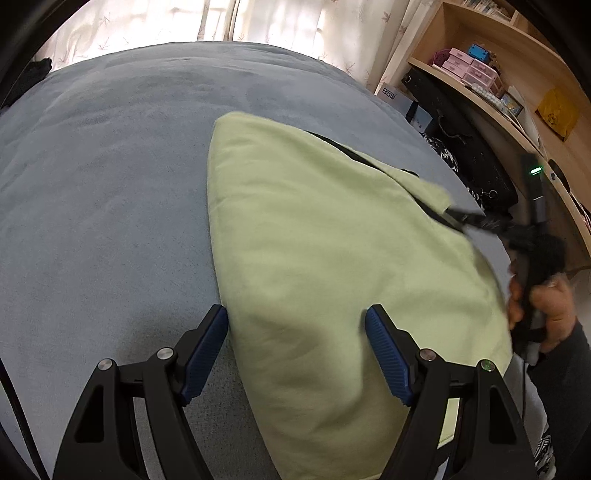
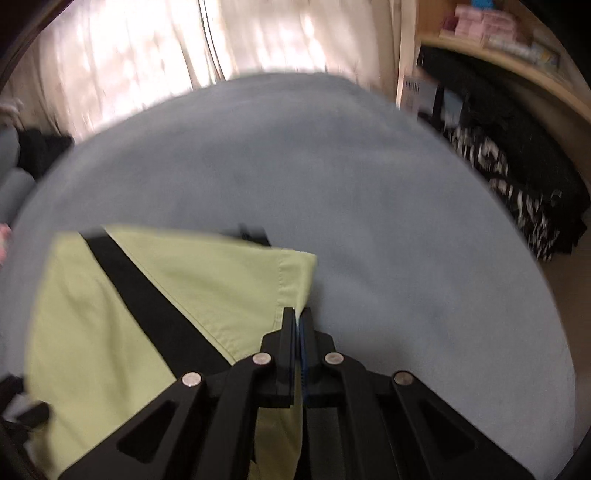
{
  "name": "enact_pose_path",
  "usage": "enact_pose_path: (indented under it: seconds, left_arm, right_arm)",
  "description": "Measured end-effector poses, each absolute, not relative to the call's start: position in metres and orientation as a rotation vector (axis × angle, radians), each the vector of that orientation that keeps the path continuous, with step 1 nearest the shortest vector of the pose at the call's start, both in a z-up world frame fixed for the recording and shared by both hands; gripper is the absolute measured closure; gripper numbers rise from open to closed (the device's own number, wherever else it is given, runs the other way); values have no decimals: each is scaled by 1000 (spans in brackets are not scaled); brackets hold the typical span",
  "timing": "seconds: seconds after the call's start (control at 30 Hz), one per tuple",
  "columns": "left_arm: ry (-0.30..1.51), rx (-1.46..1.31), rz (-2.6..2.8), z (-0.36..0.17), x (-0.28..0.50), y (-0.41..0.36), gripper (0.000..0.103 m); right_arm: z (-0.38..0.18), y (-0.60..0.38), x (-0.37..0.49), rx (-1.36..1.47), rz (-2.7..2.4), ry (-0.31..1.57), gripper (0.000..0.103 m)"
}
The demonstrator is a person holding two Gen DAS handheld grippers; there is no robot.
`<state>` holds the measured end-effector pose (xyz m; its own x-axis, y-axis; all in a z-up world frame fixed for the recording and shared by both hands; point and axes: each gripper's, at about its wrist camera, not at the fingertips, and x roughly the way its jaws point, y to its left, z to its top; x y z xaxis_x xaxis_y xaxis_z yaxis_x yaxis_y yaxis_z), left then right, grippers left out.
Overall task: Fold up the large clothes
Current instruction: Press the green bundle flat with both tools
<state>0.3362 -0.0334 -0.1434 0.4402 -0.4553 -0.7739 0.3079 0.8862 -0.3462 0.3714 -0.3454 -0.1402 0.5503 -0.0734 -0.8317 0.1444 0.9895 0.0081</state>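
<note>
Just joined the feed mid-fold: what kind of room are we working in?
Likely a bedroom: a bed with a blue-grey cover, window curtains behind it, and a cluttered wooden shelf unit alongside.

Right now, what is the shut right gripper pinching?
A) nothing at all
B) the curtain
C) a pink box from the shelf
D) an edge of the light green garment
D: in the right wrist view the right gripper has its jaws closed on the hemmed edge of the light green garment, which lies on the blue-grey bed cover.
</note>
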Motion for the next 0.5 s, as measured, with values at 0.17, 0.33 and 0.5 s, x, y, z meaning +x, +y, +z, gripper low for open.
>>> enact_pose_path:
  seconds: [0.17,0.33,0.5]
  left_arm:
    - [1027,-186,-492,-150,334,-28,27]
    - [1009,-124,-467,-139,330,-27,27]
    - [871,-149,-441,-98,313,-25,28]
  right_arm:
    - [-157,-352,359,121,-141,1048,102]
    - [-119,-365,335,273,-146,1020,100]
    - [-84,-349,306,351,-68,918,100]
